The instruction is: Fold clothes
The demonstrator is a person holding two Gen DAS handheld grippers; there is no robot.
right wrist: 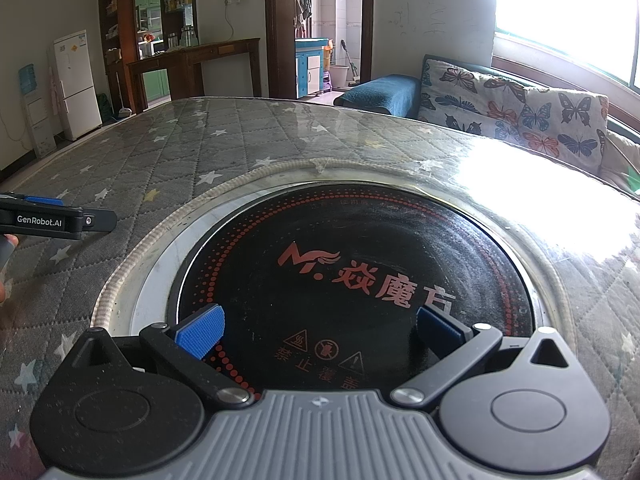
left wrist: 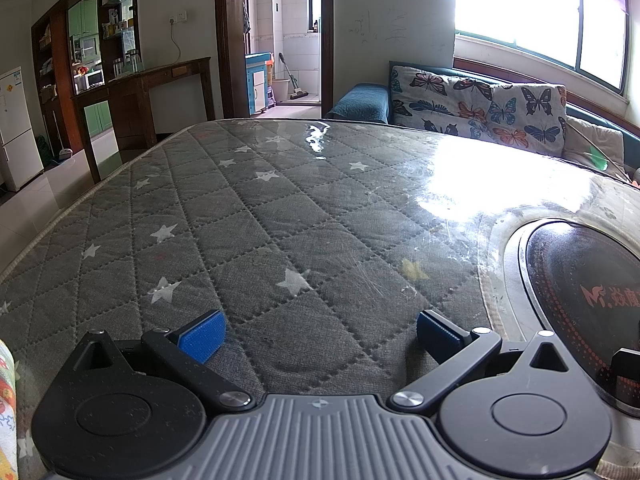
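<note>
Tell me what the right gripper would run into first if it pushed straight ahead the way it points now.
The open right gripper points across the round black cooktop with red lettering set into the grey star-patterned quilted table cover. It would probably graze that glass surface first; how high it hangs above it is unclear.

A lived-in family home, seen across a round dining surface (right wrist: 120,152) under a grey star-quilted cover, with an induction cooktop (right wrist: 360,264) sunk into its middle. At upper left of the frame stand a white refrigerator (right wrist: 76,84) and dark wooden shelving (right wrist: 176,4) stocked with jars and boxes, a green-cabinet kitchen behind. At top centre, an open doorway (right wrist: 332,28) shows a tiled washroom with mop and bucket. At right, a sofa draped in butterfly-print fabric (right wrist: 520,108) sits beneath a bright window (right wrist: 560,8).
</note>
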